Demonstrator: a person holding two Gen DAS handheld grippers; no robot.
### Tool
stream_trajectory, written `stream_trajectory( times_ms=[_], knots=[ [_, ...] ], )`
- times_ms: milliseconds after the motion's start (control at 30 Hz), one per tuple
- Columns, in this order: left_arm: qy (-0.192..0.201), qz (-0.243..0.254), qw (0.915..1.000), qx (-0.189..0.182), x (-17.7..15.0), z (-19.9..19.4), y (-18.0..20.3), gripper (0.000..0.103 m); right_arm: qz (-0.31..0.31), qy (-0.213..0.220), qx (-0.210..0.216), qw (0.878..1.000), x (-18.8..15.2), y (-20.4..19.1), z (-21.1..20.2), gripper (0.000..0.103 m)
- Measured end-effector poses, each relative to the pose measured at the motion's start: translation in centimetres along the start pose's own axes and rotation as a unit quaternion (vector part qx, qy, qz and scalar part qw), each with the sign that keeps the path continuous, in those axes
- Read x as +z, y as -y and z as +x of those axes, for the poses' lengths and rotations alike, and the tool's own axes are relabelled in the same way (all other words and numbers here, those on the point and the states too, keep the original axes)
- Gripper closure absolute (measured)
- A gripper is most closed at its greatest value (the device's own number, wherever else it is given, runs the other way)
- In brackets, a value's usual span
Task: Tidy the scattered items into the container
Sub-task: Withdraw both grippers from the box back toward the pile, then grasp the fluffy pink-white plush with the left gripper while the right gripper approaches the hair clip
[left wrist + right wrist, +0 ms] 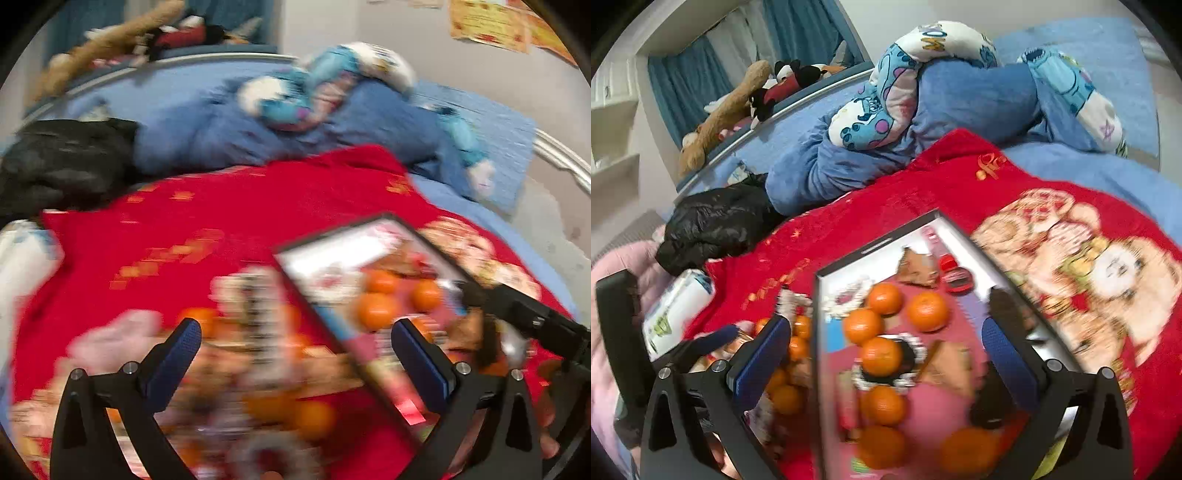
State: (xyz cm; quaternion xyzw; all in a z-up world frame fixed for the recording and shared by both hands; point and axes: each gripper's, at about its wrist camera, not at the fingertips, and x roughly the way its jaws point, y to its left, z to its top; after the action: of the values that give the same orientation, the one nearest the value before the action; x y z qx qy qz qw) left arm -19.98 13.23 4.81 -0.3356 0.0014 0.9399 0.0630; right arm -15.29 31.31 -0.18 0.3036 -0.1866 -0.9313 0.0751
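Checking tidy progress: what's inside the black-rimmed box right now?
In the box: several oranges, brown paper packets, a red item, a white beaded ring. The pink floor is mostly covered; anything beneath the pile is hidden.

Seven oranges in one box

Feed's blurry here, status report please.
Both grippers open, empty: left gripper, right gripper. Box holds oranges; more oranges outside. Nothing blocking.
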Motion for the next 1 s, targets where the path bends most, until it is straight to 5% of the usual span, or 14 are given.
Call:
stream_trajectory(
  times_ms=[200,500,733,1000],
  knots=[
    [0.017,-0.076,0.9922,0.097,-0.7,-5.2,-9.6,0.0,-0.023,-0.014,0.07,0.997,-1.5,-5.5,1.3,0.0],
    [0.002,-0.067,0.9788,0.193,-6.3,-7.2,-15.6,0.0,-0.038,-0.028,0.121,0.991,-4.1,-10.7,2.4,0.0],
    [-0.011,-0.085,0.9858,0.145,-7.9,-5.1,-17.0,0.0,-0.062,-0.019,0.115,0.991,-5.1,-12.1,3.1,0.0],
    [-0.047,-0.072,0.9858,0.144,-8.9,-1.9,-15.7,0.0,-0.058,-0.043,0.115,0.991,-5.6,-11.9,4.9,0.0]
  ],
)
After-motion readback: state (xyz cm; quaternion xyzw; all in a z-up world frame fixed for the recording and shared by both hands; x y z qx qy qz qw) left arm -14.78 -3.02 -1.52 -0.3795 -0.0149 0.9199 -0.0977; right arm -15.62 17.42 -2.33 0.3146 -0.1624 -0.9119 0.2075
